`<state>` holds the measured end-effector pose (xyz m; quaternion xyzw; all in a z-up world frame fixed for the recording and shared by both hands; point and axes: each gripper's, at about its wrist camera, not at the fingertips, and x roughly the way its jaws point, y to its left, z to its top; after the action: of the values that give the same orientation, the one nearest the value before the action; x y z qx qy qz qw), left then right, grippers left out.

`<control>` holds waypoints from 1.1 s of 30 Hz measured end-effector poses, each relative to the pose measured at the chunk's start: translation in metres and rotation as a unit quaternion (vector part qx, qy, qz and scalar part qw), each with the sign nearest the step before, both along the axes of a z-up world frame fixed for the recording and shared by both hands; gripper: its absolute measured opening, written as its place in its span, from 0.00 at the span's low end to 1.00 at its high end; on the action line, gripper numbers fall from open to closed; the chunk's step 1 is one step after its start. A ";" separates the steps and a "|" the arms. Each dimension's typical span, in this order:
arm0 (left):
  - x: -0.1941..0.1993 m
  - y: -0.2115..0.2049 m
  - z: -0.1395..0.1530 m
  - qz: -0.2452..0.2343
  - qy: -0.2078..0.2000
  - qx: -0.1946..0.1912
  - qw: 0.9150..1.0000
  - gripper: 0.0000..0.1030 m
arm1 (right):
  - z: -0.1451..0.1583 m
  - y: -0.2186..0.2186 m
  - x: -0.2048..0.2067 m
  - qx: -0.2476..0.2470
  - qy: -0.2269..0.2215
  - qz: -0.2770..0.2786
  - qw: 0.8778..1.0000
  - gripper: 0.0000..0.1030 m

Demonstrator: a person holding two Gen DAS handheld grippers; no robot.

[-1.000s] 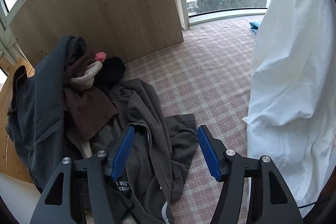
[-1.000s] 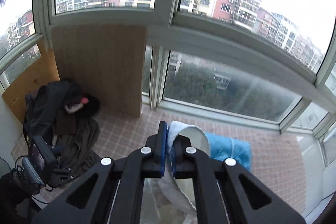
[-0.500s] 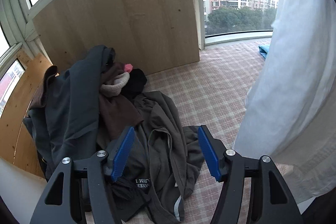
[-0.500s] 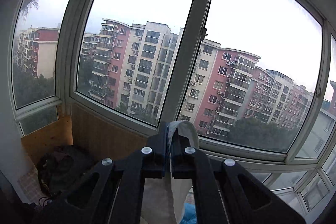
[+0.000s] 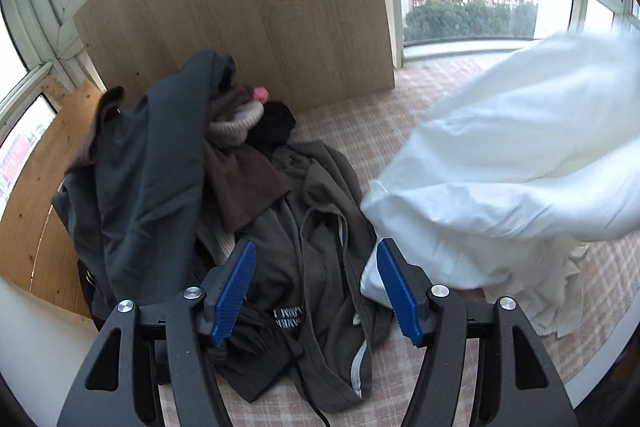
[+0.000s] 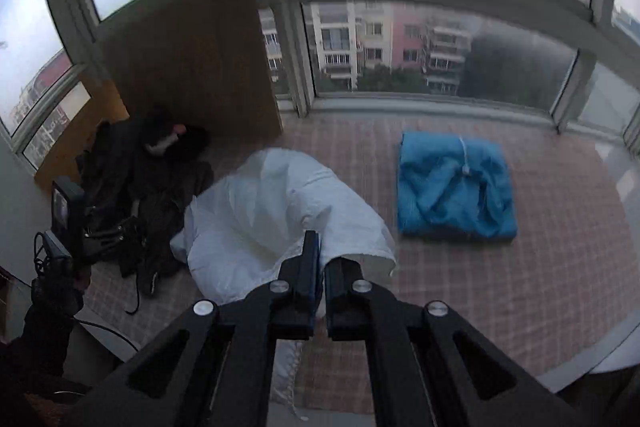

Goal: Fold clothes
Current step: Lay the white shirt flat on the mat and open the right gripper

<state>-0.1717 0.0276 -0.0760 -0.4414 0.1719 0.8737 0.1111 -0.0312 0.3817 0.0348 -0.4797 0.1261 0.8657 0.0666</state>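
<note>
Am gripping billowing white cotton garment [image 6: 280,211] in right gripper [image 6: 319,267], jaws clamped on hem, beside dark clothes heap [image 5: 240,211]. Left gripper [image 5: 316,291] hanging open, empty. Judging: spreading step; next needs flat lay on checked floor [image 6: 500,287].

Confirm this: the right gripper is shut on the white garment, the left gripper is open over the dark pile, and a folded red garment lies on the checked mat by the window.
One detail is wrong: the folded garment is blue, not red, as the right wrist view shows. The rest holds: the right gripper is shut on the white garment, and the left gripper is open over the dark pile.
</note>
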 end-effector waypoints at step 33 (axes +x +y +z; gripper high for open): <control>-0.020 0.147 -0.044 -0.186 -0.045 -0.067 0.979 0.60 | -0.169 0.057 0.053 -0.063 -0.140 -0.089 0.984 0.11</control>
<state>-0.1922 0.1751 -0.1199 -0.4471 0.3039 0.8033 0.2500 0.0219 0.4387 -0.1340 -0.5860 0.2121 0.7712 0.1300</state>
